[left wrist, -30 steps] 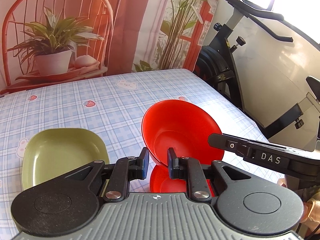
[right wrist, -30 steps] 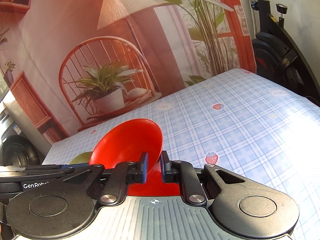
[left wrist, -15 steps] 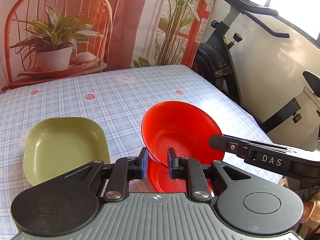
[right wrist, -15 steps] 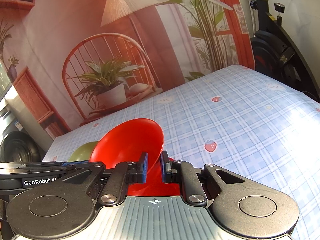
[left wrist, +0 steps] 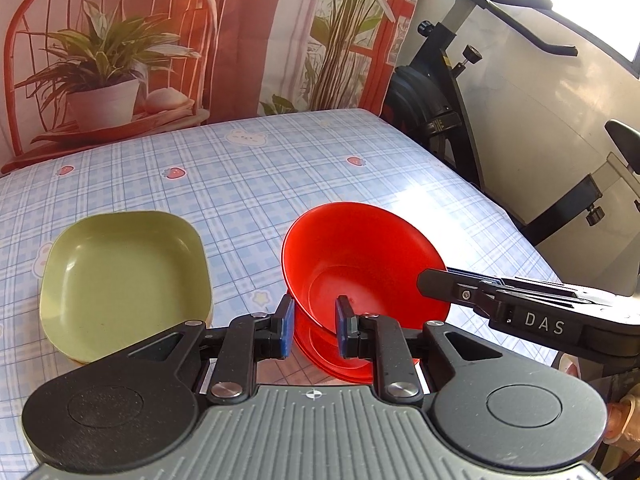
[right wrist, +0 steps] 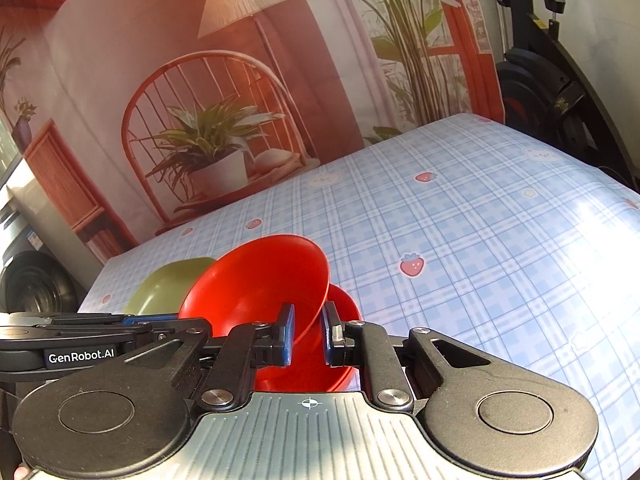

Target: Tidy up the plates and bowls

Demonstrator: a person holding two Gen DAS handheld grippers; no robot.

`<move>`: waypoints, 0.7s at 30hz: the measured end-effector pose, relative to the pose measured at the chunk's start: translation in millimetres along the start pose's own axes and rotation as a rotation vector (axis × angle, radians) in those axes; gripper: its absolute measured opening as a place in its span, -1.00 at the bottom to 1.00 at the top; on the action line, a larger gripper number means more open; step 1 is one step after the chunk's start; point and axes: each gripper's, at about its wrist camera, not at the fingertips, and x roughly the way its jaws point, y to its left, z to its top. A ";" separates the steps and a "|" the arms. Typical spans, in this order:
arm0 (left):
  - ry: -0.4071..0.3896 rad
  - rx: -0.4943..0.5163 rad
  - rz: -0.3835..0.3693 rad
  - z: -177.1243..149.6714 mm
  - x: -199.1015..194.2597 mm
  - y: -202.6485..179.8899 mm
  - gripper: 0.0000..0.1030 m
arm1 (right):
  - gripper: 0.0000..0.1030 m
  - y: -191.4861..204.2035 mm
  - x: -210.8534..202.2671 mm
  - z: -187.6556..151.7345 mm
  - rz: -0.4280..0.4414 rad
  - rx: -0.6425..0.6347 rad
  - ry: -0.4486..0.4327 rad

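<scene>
A red bowl hangs tilted above the table, held by both grippers. My left gripper is shut on its near rim, one pad inside and one outside. My right gripper is shut on the same red bowl at the opposite side of the rim; its fingers reach in from the right. Directly under it a second red bowl rests on the table. A green square plate lies to the left, apart from both.
The table has a blue checked cloth with strawberry prints. A printed backdrop of a chair and plants hangs behind it. An exercise bike stands off the table's right edge. A hand shows at the lower right.
Both grippers keep their hold on the red bowl. The right one has drifted slightly down and across, and more of the lower red bowl shows beneath.
</scene>
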 end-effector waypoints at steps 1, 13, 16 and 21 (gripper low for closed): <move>0.003 0.002 -0.001 -0.4 0.7 -0.4 -0.60 | -0.72 -1.6 -0.3 -1.9 -0.001 0.002 0.003; 0.044 0.016 0.008 -4.1 13.0 -2.5 -0.60 | -0.72 -7.5 3.3 -10.8 -0.007 0.013 0.027; 0.051 0.017 0.009 -4.8 14.2 -1.0 -0.59 | -0.69 -6.4 3.5 -11.9 -0.009 0.003 0.031; 0.057 0.016 0.005 -6.5 15.7 -2.3 -0.59 | -0.66 -6.3 2.3 -13.1 -0.010 -0.003 0.025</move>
